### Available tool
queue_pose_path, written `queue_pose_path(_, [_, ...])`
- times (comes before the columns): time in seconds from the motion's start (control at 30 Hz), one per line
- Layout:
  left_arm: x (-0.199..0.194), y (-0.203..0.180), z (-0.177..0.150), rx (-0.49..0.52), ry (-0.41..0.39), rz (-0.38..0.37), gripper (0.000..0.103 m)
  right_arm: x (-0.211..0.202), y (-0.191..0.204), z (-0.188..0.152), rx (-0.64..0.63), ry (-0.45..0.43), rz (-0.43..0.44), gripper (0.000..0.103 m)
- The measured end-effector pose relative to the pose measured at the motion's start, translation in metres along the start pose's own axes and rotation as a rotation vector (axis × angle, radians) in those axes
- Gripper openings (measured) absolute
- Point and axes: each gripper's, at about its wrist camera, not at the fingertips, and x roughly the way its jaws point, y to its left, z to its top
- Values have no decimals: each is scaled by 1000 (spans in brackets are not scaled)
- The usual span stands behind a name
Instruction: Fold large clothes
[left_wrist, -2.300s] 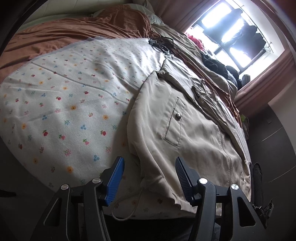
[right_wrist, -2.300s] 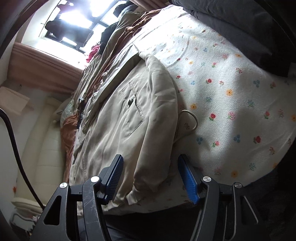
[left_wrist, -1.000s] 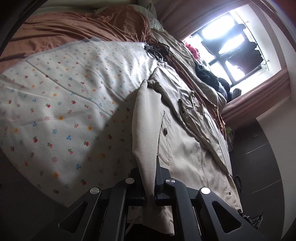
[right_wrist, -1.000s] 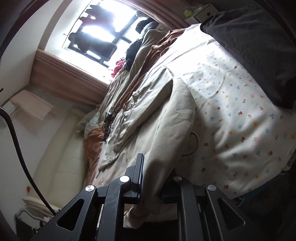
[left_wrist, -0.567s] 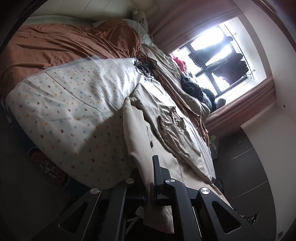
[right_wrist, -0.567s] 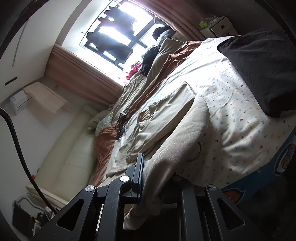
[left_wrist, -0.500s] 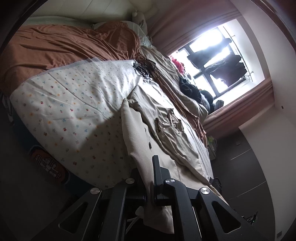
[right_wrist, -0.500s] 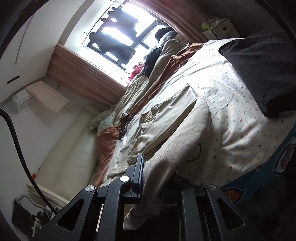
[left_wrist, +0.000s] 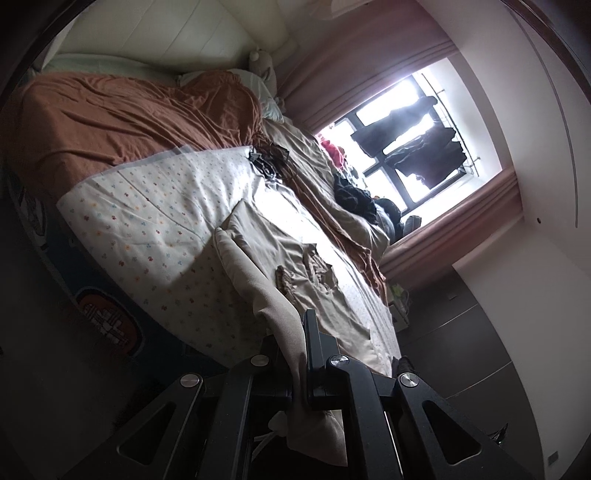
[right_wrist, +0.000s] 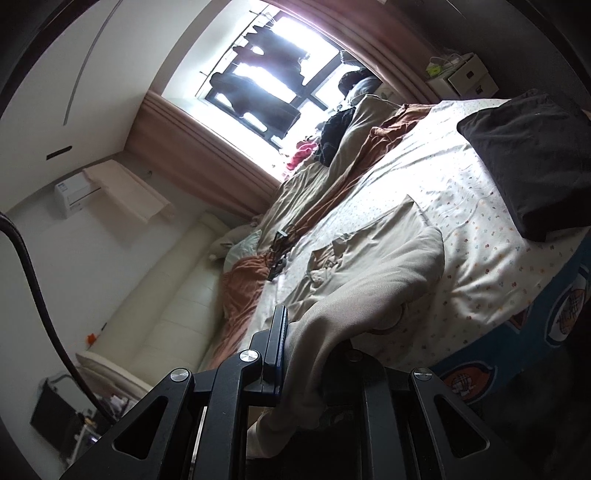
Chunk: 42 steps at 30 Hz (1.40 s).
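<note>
Left wrist: left tongs (left_wrist: 295, 354) pinch beige jacket (left_wrist: 295, 266) hem, lifted off flowered sheet (left_wrist: 147, 214); brown blanket (left_wrist: 129, 114) beyond. Right wrist: right tongs (right_wrist: 306, 354) pinch jacket (right_wrist: 369, 273) too; only here black pillow (right_wrist: 532, 155), nightstand (right_wrist: 469, 75).

No text, label or number can be read; the printed emblems on the blue bed side (right_wrist: 546, 325) are too blurred.
</note>
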Motion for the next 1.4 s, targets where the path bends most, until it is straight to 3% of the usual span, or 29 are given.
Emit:
queue_pose_path(0.27, [-7,-19,13,27,-21,-10,4,8,6,14,-4,-19,25,15])
queue_pose_path(0.7, [29,-53,59,65,-47,-40,4,49,15,64,-30,-64,28,15])
queue_pose_path(1.1, [124,-87,132,118,-39,4,4,144,25,140,-55,-66,-22,15])
queue_pose_path(1.4, [207,-77,168,128,-2,87,4,220,10,179,-62,-22,-65,15])
